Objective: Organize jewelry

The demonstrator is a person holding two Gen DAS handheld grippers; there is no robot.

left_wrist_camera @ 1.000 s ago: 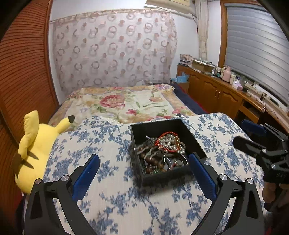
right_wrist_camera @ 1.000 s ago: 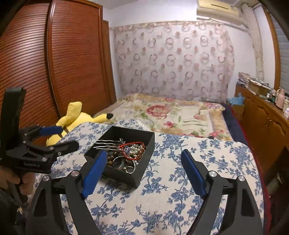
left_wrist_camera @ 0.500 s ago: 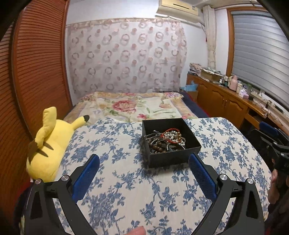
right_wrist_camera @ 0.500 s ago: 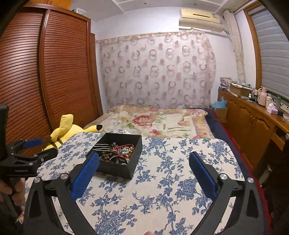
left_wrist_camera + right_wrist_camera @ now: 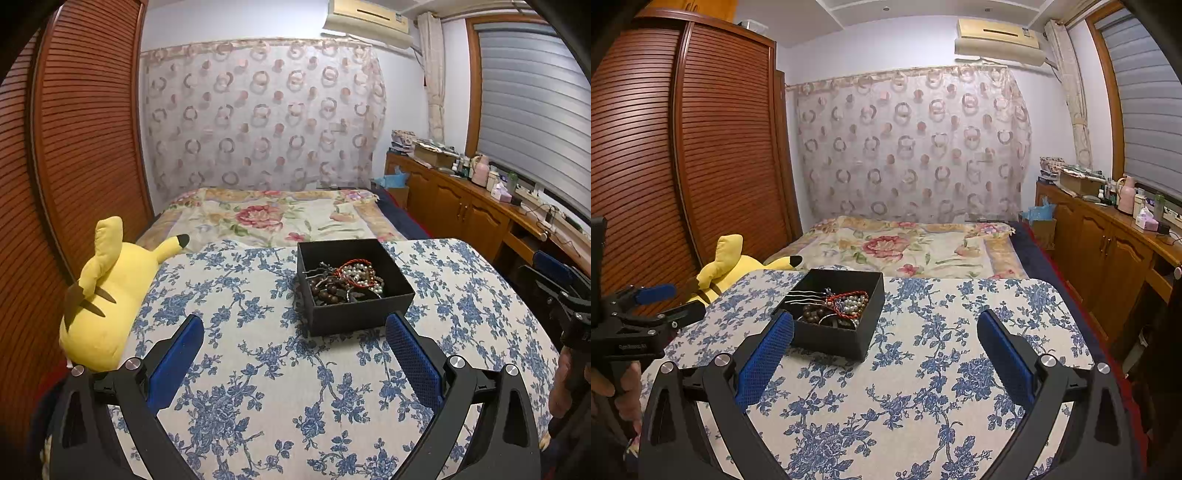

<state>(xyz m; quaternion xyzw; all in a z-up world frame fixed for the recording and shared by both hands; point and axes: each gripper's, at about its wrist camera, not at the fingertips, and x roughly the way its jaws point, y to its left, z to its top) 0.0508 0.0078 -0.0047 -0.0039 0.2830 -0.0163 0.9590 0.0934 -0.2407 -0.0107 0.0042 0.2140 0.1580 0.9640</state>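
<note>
On the flowered tabletop (image 5: 258, 387), a black box (image 5: 354, 317) holds tangled jewelry (image 5: 345, 280); none lies outside it; both the left gripper (image 5: 293, 354) and the right gripper (image 5: 884, 354) hover short of it, fingers spread, holding nothing; whether sorting remains is unclear.

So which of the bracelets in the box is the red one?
The braided red cord bracelet, looped on top of the white pearl strand; the wooden bead bracelet lies nearer the front.

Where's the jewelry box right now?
The black box sits on the floral tablecloth, just ahead of the left gripper toward its right finger; in the right wrist view it lies beyond the right gripper's left finger.
</note>
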